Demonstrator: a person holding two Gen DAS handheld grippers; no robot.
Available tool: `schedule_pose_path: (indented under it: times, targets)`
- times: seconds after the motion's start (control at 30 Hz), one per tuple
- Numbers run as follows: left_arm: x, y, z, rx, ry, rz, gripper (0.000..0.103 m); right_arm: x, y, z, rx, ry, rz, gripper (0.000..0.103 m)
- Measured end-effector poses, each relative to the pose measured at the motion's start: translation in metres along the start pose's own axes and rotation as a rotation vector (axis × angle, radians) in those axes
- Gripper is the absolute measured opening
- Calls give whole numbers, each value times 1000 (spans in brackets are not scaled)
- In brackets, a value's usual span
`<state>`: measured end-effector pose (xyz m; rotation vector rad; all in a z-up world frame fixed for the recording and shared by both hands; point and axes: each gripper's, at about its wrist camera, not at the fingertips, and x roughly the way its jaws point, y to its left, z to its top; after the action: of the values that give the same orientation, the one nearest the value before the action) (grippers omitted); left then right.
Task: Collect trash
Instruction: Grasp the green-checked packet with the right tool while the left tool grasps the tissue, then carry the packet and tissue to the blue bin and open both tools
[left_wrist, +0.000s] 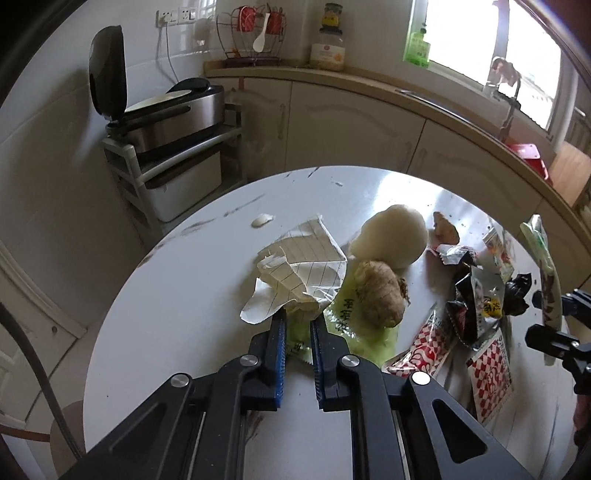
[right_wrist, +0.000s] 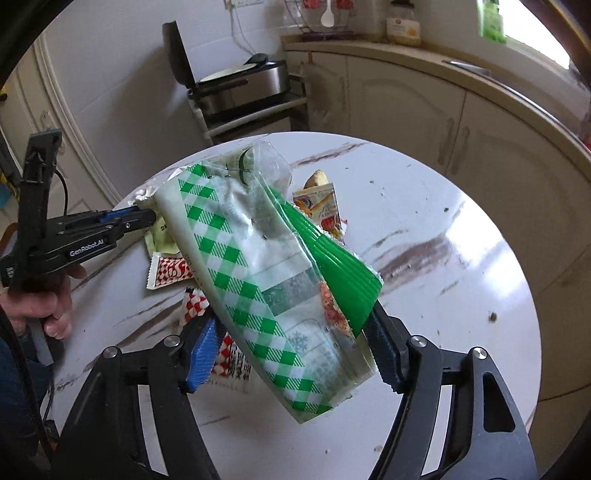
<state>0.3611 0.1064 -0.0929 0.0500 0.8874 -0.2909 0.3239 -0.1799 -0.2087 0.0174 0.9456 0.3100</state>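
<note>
Trash pickup, round white table (left_wrist: 166, 314)

Left gripper (left_wrist: 298, 321) pinches pale-green plastic wrapper (left_wrist: 347, 325); right gripper (right_wrist: 291, 354) clamps green-checked clear bag (right_wrist: 258, 280).

green checked wrapper (right_wrist: 258, 280) hiding much of the table litter, red-white packet (right_wrist: 171, 271) half covered, window bottle (right_wrist: 491, 18) blurred

Cream cabinets (left_wrist: 351, 122) beneath bright window (left_wrist: 480, 40)

The round white table (left_wrist: 166, 314) is glossy and streaked; the green-checked clear plastic bag (right_wrist: 258, 288) is shiny and crinkled; the lined paper (left_wrist: 295, 266) is matt.
</note>
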Motion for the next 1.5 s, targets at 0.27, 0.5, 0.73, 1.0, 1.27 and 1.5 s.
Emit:
schedule_pose_path:
  times: [0.27,0.5,0.73,1.0,1.27,1.5]
  targets:
    - [-11,-22,5,26,-45,67,88,-5,-3,-9,22,7,3,66]
    - [16,-25,20,19,-22,102,80,-1,-2,-8,23,9,11,65]
    - [31,-14,20,-22,3,-13,30,-4,-6,-10,32,4,12,62]
    - [-31,-30,-3,5,-106,-7,30,-21,-12,-20,72,-34,23,58]
    - [-101,-90,-52,80,-170,-57,30,-48,-20,-37,110,-74,39,56]
    - [-131,-145,-85,123,-171,-148,30,-86,-35,-61,149,-133,26,56]
